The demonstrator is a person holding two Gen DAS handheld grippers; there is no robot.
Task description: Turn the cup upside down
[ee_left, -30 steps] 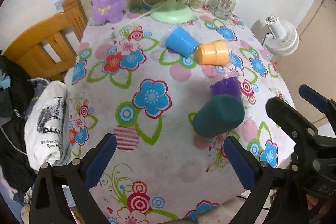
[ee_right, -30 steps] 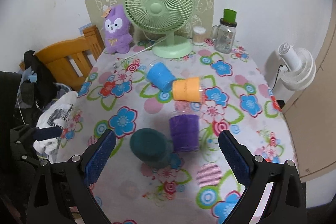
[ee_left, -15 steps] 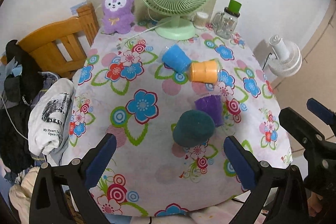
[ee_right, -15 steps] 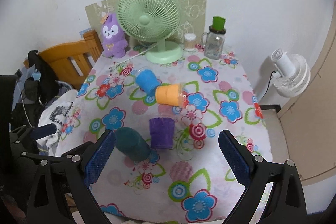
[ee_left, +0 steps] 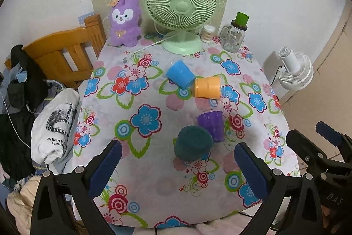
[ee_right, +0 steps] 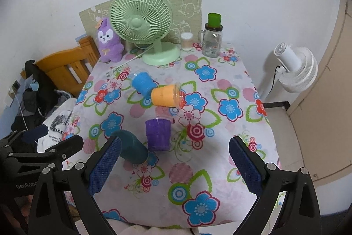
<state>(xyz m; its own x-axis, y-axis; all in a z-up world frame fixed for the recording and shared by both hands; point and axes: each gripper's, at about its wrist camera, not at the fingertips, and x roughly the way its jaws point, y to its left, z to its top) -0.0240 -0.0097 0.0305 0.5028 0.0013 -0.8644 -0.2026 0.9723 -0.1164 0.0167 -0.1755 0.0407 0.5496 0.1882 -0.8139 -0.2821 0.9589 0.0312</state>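
Overhead, both claws (ee_left: 175,166) (ee_right: 173,166) agape above four cups (ee_left: 193,143).

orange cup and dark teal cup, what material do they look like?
Orange cup: probably plastic, smooth, with a clear rim at its mouth. Dark teal cup: matte, no glare, possibly soft or flocked; cannot tell for sure.
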